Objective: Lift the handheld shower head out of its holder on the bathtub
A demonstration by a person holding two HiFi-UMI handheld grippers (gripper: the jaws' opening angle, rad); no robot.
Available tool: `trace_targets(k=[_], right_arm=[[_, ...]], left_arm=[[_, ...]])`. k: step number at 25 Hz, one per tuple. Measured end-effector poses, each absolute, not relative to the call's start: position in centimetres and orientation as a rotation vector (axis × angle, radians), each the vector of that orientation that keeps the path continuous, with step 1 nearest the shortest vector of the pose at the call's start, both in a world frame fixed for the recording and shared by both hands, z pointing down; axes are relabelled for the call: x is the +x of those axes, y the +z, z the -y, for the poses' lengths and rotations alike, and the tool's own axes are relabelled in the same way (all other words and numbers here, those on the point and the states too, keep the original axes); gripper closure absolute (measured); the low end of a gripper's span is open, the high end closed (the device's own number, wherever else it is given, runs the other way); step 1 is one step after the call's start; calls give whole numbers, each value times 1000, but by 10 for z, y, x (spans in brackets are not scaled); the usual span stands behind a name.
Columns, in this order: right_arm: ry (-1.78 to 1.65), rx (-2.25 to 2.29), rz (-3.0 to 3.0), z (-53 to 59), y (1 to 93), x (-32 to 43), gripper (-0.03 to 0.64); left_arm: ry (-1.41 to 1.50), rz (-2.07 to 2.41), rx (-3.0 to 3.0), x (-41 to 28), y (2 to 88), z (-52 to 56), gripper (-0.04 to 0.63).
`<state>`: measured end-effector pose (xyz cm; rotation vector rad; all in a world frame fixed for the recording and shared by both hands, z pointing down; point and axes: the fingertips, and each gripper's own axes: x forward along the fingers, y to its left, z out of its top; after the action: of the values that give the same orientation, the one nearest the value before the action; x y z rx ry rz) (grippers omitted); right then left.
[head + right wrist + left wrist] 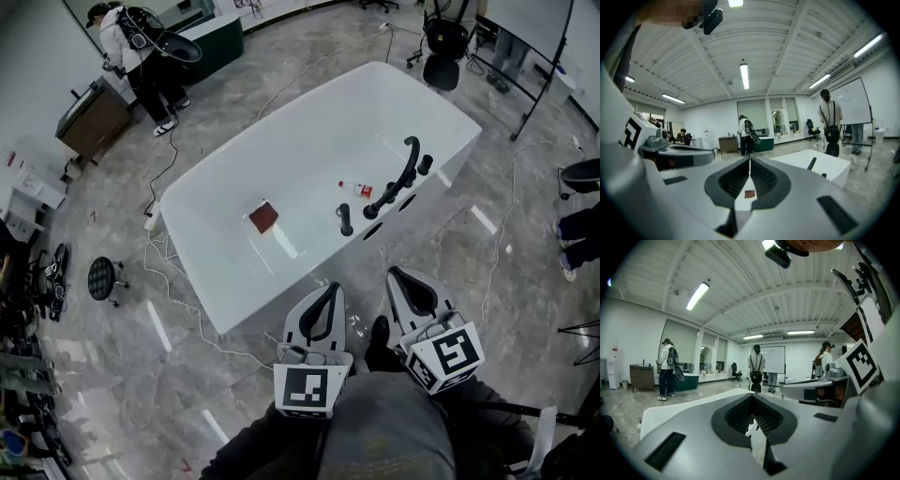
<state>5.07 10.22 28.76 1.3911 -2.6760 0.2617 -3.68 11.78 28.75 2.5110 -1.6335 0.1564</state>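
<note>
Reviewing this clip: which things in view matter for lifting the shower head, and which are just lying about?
Job: slim black handheld shower head on the white bathtub rim; left tongs and right tongs, both shut, empty.
Lying about: dark red square pad in the tub; small red-capped bottle; round black stool; white floor cables.

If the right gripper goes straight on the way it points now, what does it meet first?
Most likely the white bathtub, at its near side: the right gripper aims at it with nothing between. Depth is unclear.
</note>
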Motion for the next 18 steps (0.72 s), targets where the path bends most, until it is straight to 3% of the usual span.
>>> trace_targets(k=[18], right_arm=[[418,1336,2732,-5,319,121,611]], left_arm=[[395,1670,2437,34,303,-29,594]])
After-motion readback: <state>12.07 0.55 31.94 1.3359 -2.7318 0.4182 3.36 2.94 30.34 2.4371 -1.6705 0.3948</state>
